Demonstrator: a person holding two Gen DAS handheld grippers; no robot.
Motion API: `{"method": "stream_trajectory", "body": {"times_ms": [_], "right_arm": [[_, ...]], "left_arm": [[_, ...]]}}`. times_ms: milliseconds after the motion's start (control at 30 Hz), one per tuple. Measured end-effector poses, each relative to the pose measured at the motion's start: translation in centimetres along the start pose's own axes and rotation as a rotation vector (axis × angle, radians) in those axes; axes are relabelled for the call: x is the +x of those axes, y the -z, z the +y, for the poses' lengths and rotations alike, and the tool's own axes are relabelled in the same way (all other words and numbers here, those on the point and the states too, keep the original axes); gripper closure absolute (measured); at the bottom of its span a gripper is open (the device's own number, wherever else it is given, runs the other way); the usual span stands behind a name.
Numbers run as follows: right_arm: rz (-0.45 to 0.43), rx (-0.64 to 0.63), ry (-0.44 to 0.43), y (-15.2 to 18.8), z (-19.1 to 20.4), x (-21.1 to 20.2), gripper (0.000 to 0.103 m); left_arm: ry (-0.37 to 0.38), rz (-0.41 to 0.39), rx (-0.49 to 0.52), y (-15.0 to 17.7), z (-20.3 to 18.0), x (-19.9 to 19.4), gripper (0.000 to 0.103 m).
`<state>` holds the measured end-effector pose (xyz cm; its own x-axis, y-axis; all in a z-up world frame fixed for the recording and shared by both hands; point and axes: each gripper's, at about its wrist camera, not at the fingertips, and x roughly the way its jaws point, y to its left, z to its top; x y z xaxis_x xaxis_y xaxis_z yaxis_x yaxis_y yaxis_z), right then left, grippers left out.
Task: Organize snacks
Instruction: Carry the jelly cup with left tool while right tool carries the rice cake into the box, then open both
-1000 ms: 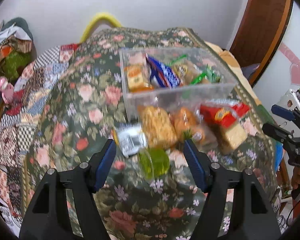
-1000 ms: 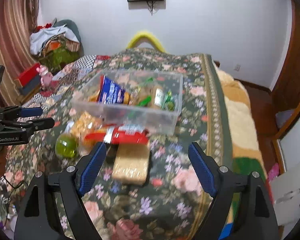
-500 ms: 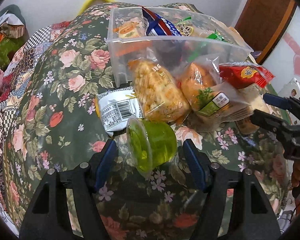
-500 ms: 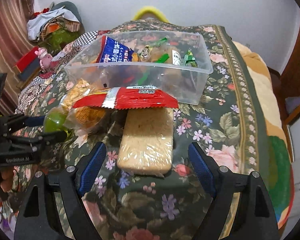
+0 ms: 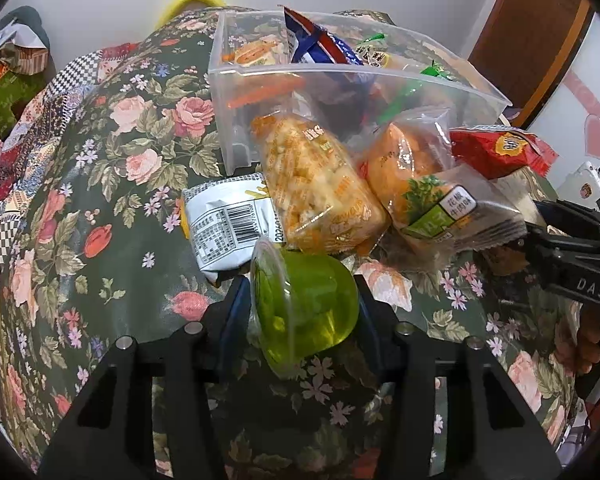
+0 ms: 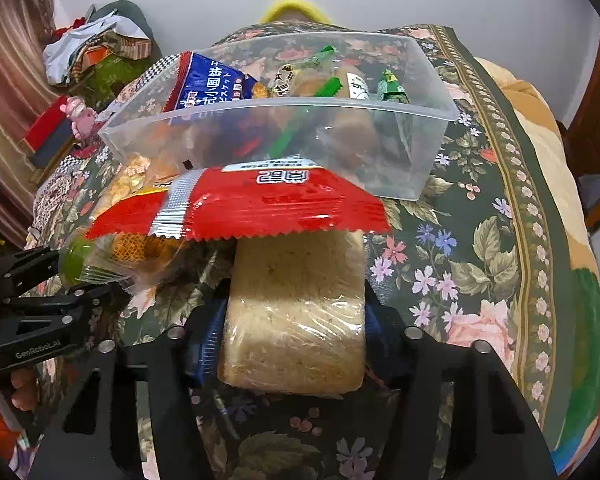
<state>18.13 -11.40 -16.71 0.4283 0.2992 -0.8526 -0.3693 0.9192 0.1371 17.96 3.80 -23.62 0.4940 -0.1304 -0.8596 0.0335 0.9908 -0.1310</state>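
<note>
The green jelly cup [image 5: 306, 304] lies on its side on the floral bedspread [image 5: 112, 184], at 6 o'clock from the clear plastic bin [image 5: 236, 120], its foil lid facing 9 o'clock. It is likely light and smooth-walled, so it could squirt out of a hard pinch; the left claw [image 5: 300, 312] straddles it lid-to-base, the jaws closing with the cup between them and the blue pads seemingly just touching. A grip across the rounded body might slip (the lid rim looks the firmer hold). In the right wrist view the right claw [image 6: 292, 332] is closing on a pale, crumbly-looking cake slab in clear wrap [image 6: 296, 312], its pads against the long sides near the near end. That slab probably crushes easily, so gentle pressure on the flanks suits it. A red foil packet [image 6: 252, 208] rests on its far end at 12 o'clock and may slide off on lifting. Other wrapped snacks, a puffed-rice bar [image 5: 320, 192] and a white packet [image 5: 228, 228], lie between cup and bin.
</note>
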Motion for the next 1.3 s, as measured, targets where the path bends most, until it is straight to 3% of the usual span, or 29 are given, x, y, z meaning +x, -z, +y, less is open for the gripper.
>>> {"method": "stream_trajectory", "body": {"times_ms": [133,600,933,1300], "right_arm": [[-0.009,-0.003,0.007,0.5,-0.2,-0.8,0.051],[-0.058,0.026,0.057,2.1,-2.9,-5.1,0.051],[-0.122,0.049,0.11,1.6,-4.8,-8.3,0.051],[-0.229,0.016,0.103,-3.0,-4.1,-9.6,0.051]], "left_arm": [[-0.007,-0.018,0.003,0.5,0.0,-1.5,0.063],[-0.003,-0.085,0.017,0.9,-0.5,-6.2,0.063],[-0.007,-0.186,0.018,-2.2,-0.4,-9.7,0.063],[0.008,-0.258,0.007,-7.6,0.1,-10.2,0.063]]}}
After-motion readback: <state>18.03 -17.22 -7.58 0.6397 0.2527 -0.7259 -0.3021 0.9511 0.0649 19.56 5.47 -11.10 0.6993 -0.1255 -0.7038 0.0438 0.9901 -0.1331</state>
